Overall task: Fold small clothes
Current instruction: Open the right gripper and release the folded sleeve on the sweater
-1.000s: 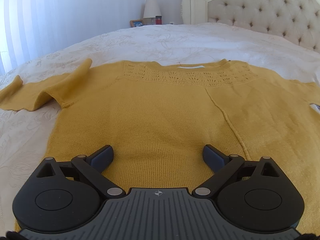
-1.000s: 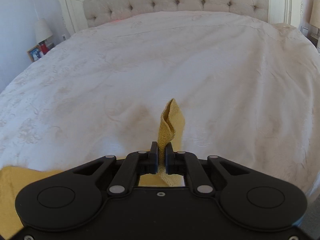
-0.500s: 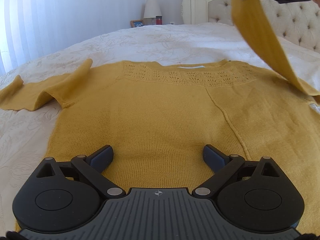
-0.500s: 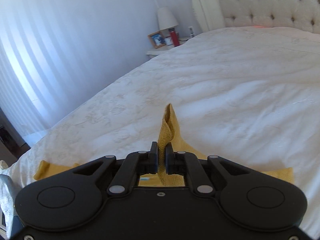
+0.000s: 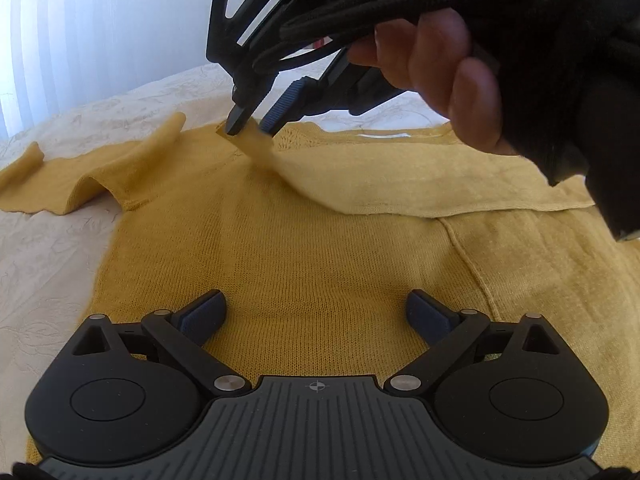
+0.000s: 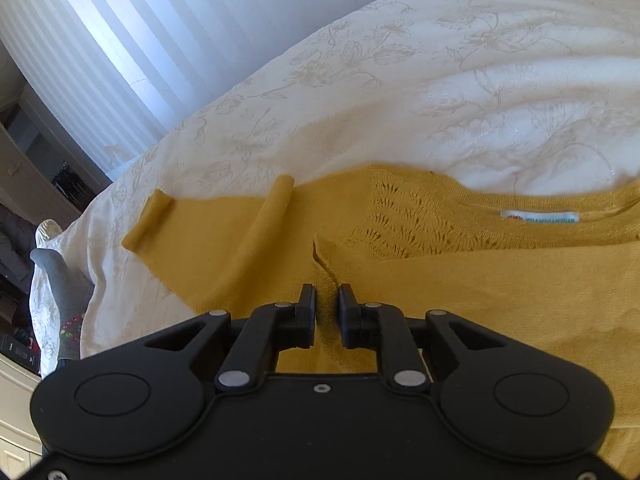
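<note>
A mustard-yellow knit sweater (image 5: 312, 272) lies flat on the white bedspread (image 5: 48, 264), neck away from me. My left gripper (image 5: 316, 314) is open, its fingers spread just above the sweater's lower body. My right gripper (image 5: 252, 126) has carried the right sleeve (image 5: 400, 184) across the chest to near the left shoulder. Its jaws have parted slightly, with the sleeve end still between them. In the right wrist view the gripper (image 6: 327, 308) hovers over the sweater (image 6: 480, 288) by the lace yoke and neck label (image 6: 540, 217). The left sleeve (image 5: 80, 184) lies spread out to the left.
The bed's white embroidered cover (image 6: 400, 80) extends all around the sweater. Striped curtains (image 6: 120, 40) hang at the left. A person's hand (image 5: 440, 48) and black cables (image 5: 360, 12) fill the upper right of the left wrist view.
My right gripper swung the right sleeve from high at the right down across the chest to the left shoulder, and its jaws have loosened. The left gripper has not moved.
</note>
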The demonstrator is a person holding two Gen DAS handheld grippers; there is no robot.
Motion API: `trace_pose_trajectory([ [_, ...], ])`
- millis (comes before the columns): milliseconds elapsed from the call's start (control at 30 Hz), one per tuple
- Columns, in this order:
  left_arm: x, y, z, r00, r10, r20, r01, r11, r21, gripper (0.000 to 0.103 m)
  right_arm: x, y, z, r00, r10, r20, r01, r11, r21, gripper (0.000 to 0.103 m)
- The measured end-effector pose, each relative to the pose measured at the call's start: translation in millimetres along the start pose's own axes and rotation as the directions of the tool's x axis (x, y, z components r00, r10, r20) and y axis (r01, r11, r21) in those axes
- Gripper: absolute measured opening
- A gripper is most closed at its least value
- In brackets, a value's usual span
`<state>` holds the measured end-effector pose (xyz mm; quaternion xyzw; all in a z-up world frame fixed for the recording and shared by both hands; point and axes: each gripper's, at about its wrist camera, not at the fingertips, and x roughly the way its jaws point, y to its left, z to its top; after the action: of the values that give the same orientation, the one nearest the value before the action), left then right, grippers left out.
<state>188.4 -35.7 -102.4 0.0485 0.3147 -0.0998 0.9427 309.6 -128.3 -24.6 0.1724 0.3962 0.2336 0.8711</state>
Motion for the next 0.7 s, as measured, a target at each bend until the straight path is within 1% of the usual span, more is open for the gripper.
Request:
trace_pose_trajectory([
  [33,0,0,0,1.0,0.003,0.0,-0.003,1.0,0.004,0.099,-6,-3,0,1.0,-0.004,0.014,0.004,1.0,0.003,0.032],
  [100,1,0,0,1.0,0.004,-0.001,-0.004,1.0,0.004,0.099,-19,-9,3,0.998,-0.039,0.046,0.038,0.999,0.013,0.056],
  [167,1,0,0,1.0,0.002,-0.001,-0.002,1.0,0.002,0.099,-37,-14,4,0.994,-0.077,0.078,0.078,0.997,-0.002,0.066],
  [233,2,0,0,1.0,0.003,-0.002,-0.003,1.0,0.004,0.099,-57,-19,3,0.986,-0.134,0.1,0.139,0.99,-0.039,0.068],
  [300,1,0,0,1.0,0.003,-0.002,-0.003,1.0,0.005,0.099,-78,-26,-2,0.972,-0.2,0.119,0.21,0.975,-0.072,0.075],
  [333,1,0,0,1.0,0.002,-0.002,-0.002,1.0,0.005,0.099,-87,-29,-6,0.963,-0.235,0.129,0.247,0.965,-0.085,0.077],
  [367,1,0,0,1.0,0.002,-0.002,-0.002,1.0,0.004,0.099,-97,-34,-11,0.952,-0.275,0.137,0.289,0.952,-0.095,0.079],
  [433,1,-1,0,1.0,0.001,-0.001,-0.001,1.0,0.005,0.099,-113,-43,-24,0.919,-0.365,0.151,0.382,0.919,-0.099,0.088],
  [467,1,-1,1,1.0,0.001,-0.002,-0.001,1.0,0.005,0.099,-120,-49,-33,0.903,-0.399,0.157,0.416,0.904,-0.099,0.094],
  [500,2,-1,1,1.0,0.0,-0.003,0.0,1.0,0.005,0.099,-127,-54,-43,0.895,-0.415,0.165,0.434,0.895,-0.101,0.096],
  [600,0,0,2,1.0,-0.007,-0.004,0.007,1.0,0.001,0.099,-141,-72,-71,0.869,-0.463,0.178,0.482,0.872,-0.085,0.096],
  [633,0,1,2,1.0,-0.013,-0.006,0.013,1.0,-0.001,0.099,-143,-76,-78,0.863,-0.473,0.176,0.492,0.867,-0.077,0.096],
  [700,-1,3,4,1.0,-0.024,-0.01,0.024,1.0,-0.005,0.101,-146,-89,-94,0.86,-0.479,0.175,0.494,0.868,-0.052,0.096],
])
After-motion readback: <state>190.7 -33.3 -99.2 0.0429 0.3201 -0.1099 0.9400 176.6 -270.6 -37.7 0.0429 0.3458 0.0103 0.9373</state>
